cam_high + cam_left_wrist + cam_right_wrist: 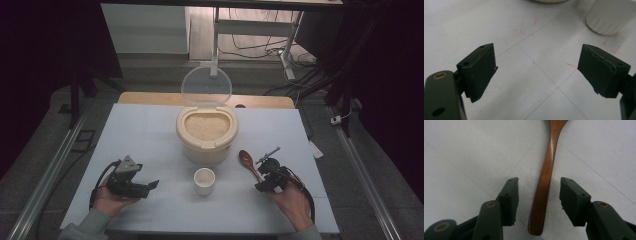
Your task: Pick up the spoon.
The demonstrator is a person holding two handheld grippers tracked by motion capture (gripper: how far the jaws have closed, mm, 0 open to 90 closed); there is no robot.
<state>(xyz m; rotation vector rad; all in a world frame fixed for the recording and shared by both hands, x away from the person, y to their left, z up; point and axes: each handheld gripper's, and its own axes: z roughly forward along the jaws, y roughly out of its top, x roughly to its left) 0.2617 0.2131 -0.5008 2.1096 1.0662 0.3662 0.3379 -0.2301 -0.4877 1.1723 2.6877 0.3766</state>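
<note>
Tongs on the right [539, 195] straddle the spoon handle [544, 185], jaws partly spread with a gap on each side, pads not pressing the wood. Spoon lies flat on the white counter [461, 157], handle end between the jaws, bowl pointing away from the hand. In the high view the right tongs [261, 181] sit low over the handle, the spoon [248, 162] right of the cup [204, 180] and just right of the rice bin. Right hand [290, 202] grips the tool from the counter's near edge.

Left tongs [536, 70] spread wide, nothing between them, bare counter with thin lines and faint red marks below. In the high view they [151, 186] point toward the cup, well apart from it, left hand [111, 200] resting near the front edge.

Cup stands upright in front of the bin [206, 135]. Bin holds rice [206, 125], its clear lid [206, 87] tipped up at the back. Counter [140, 140] carries all of it.
</note>
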